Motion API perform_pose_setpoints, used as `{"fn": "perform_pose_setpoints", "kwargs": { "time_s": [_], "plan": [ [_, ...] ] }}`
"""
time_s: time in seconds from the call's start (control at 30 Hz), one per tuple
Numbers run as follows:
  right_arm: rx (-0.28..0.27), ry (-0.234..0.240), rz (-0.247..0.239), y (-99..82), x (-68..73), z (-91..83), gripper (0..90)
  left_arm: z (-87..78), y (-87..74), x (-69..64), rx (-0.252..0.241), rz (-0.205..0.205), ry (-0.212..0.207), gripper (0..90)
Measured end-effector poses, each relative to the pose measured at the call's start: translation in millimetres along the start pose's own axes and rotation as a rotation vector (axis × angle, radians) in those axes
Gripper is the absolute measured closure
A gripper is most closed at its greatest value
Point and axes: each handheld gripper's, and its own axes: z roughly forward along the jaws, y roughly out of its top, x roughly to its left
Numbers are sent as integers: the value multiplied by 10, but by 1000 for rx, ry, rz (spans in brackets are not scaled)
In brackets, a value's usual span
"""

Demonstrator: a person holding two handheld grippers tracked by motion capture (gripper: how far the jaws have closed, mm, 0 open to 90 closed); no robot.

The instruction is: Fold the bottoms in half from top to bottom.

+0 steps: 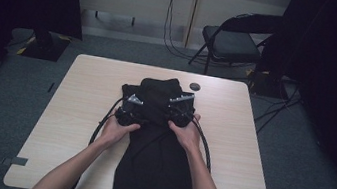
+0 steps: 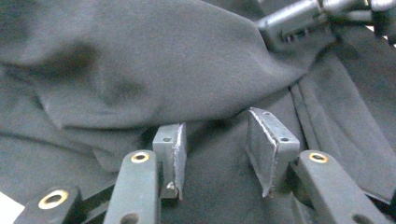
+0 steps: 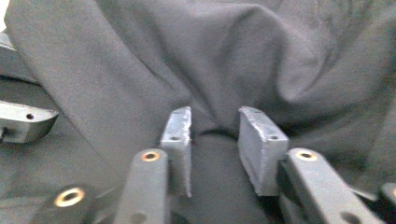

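Black garment (image 1: 154,123) is lying bunched mid-counter (image 1: 78,111); both grippers, left (image 1: 131,103) at 9 o'clock and right (image 1: 180,101) at 3, are holding jaws spread over loose folds, risking an uneven, slipping pinch.

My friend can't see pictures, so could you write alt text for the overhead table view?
A person's two hands press a left tool and a right tool onto a black garment on a light wooden table. A small dark disc lies near the far edge; a folding chair stands behind.
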Motion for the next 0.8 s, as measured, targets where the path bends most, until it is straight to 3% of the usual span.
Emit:
{"fn": "perform_pose_setpoints", "kwargs": {
  "time_s": [0.07, 0.1, 0.13, 0.2, 0.27, 0.33, 0.37, 0.43, 0.5, 0.53, 0.57, 0.63, 0.67, 0.73, 0.8],
  "plan": [
    [31, -40, -16, 132, 3, 82, 483, 54, 38, 4, -21, -50, -7, 505],
    [44, -22, 13, 169, 11, 93, 433, 58, 55, -9, -4, -19, 4, 494],
    [40, -4, 28, 181, 19, 73, 438, 25, 71, -10, 15, 7, 2, 510],
    [-31, 37, 31, 152, 43, -78, 436, -83, 53, 48, -14, -26, -73, 486],
    [-47, 76, 8, 100, 74, -230, 491, -222, 15, 95, -10, -33, -84, 491],
    [-63, 106, -2, -19, 115, -431, 535, -404, -96, 83, -13, -22, -120, 511],
    [-71, 119, -11, -118, 161, -596, 571, -455, -133, 59, 2, 4, -120, 529],
    [-81, 134, -34, -229, 226, -764, 614, -581, -210, -16, 15, 47, -115, 538],
    [-95, 178, -42, -412, 307, -952, 668, -733, -285, -89, -4, 49, -166, 552],
    [-81, 172, -59, -502, 353, -1020, 687, -803, -309, -133, -12, 62, -165, 552],
    [-73, 174, -77, -595, 389, -1080, 701, -858, -331, -171, -15, 69, -167, 558],
    [-56, 195, -88, -787, 479, -1184, 737, -921, -393, -233, -6, 29, -187, 559],
    [-51, 194, -93, -848, 515, -1211, 740, -939, -427, -273, 1, 31, -189, 550],
    [-43, 240, -86, -1013, 617, -1277, 745, -972, -505, -356, 10, 61, -160, 511],
    [-19, 273, -97, -1186, 745, -1303, 735, -953, -563, -361, 19, 55, -157, 442]
  ]
}}
